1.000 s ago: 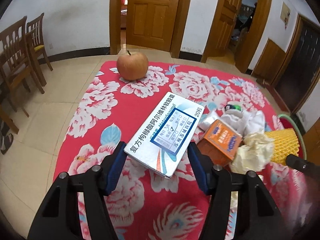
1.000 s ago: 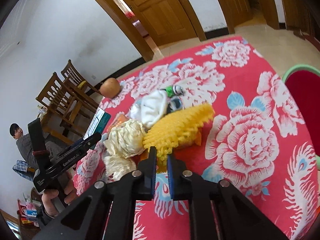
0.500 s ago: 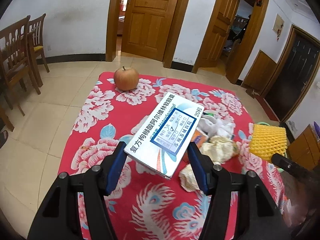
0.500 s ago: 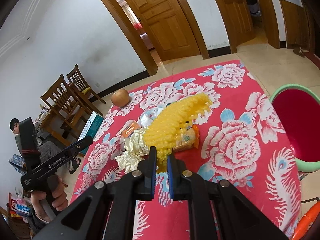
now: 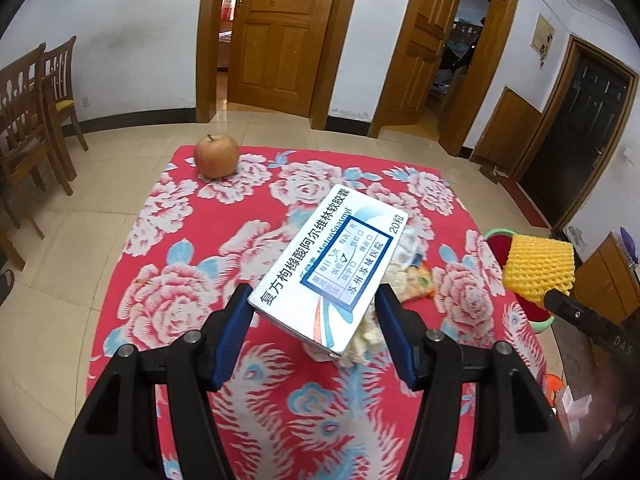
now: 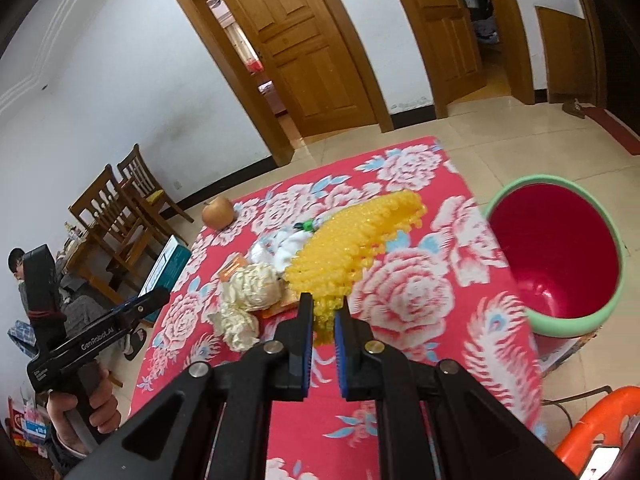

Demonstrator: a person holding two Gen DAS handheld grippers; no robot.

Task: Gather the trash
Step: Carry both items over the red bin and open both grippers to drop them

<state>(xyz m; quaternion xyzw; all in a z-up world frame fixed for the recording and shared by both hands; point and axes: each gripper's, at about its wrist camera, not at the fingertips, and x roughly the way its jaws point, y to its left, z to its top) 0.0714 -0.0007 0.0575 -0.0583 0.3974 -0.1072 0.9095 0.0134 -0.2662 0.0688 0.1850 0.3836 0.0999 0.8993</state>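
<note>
My left gripper (image 5: 314,300) is shut on a white and blue medicine box (image 5: 332,272) and holds it high above the red flowered table (image 5: 200,280). My right gripper (image 6: 323,308) is shut on a yellow foam fruit net (image 6: 352,248), held above the table. The net also shows in the left wrist view (image 5: 538,266), over the bin. The red bin with a green rim (image 6: 560,256) stands on the floor right of the table. Crumpled tissues (image 6: 250,288), a white wrapper (image 6: 284,246) and an orange packet (image 6: 232,270) lie mid-table.
An apple (image 5: 216,156) sits at the table's far left corner. Wooden chairs (image 5: 36,100) stand to the left. An orange stool (image 6: 600,424) is at the near right. Wooden doors (image 5: 276,36) line the far wall.
Both grippers have risen away from the table with their loads. The foam net has moved right toward the bin. The box stays gripped.
</note>
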